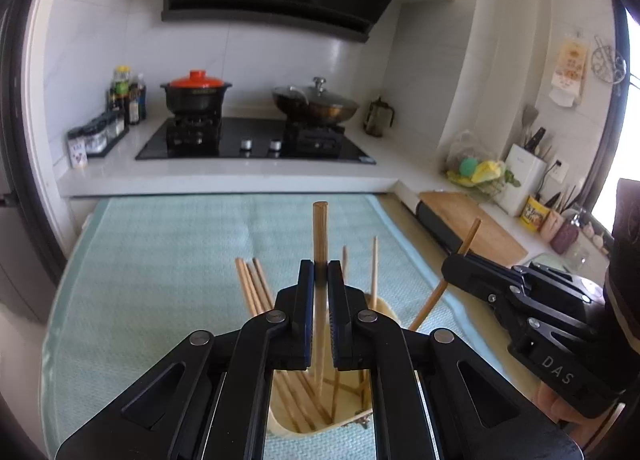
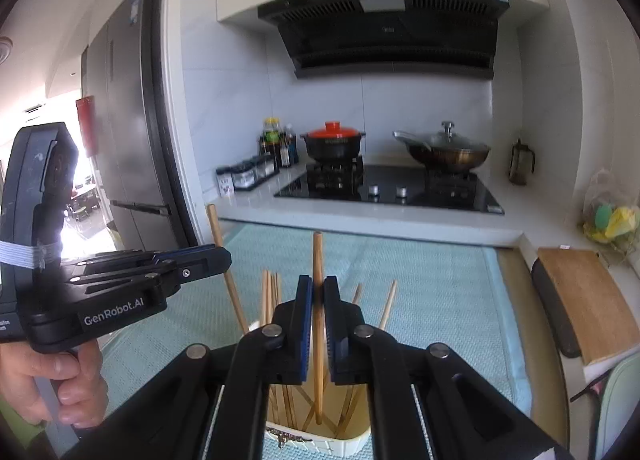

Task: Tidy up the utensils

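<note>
A cream utensil holder (image 1: 282,424) stands on the light-blue mat, with several wooden chopsticks (image 1: 252,288) upright in it; it also shows in the right wrist view (image 2: 352,440). My left gripper (image 1: 321,272) is shut on one wooden chopstick (image 1: 320,228), held upright with its lower end inside the holder. My right gripper (image 2: 318,288) is shut on another wooden chopstick (image 2: 318,256), also upright with its tip down in the holder. Each gripper shows in the other's view, the right one (image 1: 456,264) and the left one (image 2: 224,256), both just above the holder.
The light-blue mat (image 1: 160,260) covers the table. Behind it is a white counter with a black hob (image 1: 256,144), a red-lidded pot (image 1: 196,92) and a wok (image 1: 316,104). A wooden cutting board (image 2: 584,300) lies to the right. A fridge (image 2: 128,120) stands at left.
</note>
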Demonstrator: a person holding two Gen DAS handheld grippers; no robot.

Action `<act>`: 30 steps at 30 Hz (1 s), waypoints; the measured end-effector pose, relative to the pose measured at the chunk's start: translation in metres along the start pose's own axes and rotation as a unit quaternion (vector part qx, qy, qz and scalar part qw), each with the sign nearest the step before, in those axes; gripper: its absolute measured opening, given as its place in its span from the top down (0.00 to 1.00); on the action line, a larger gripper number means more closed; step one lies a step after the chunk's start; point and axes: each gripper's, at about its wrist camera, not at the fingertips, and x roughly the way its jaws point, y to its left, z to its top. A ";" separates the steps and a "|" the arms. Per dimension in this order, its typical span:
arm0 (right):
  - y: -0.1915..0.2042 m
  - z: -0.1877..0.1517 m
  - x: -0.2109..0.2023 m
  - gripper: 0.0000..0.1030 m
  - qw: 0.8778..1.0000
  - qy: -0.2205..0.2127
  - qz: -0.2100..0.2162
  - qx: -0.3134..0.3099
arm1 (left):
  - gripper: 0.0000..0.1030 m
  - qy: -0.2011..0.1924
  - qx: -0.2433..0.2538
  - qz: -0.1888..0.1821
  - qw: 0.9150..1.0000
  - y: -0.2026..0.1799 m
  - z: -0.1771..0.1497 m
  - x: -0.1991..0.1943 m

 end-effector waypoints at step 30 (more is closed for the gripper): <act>0.039 -0.085 -0.148 0.13 0.993 -0.028 -0.113 0.012 | 0.00 -0.045 0.031 0.183 0.982 -0.040 -0.133 -0.155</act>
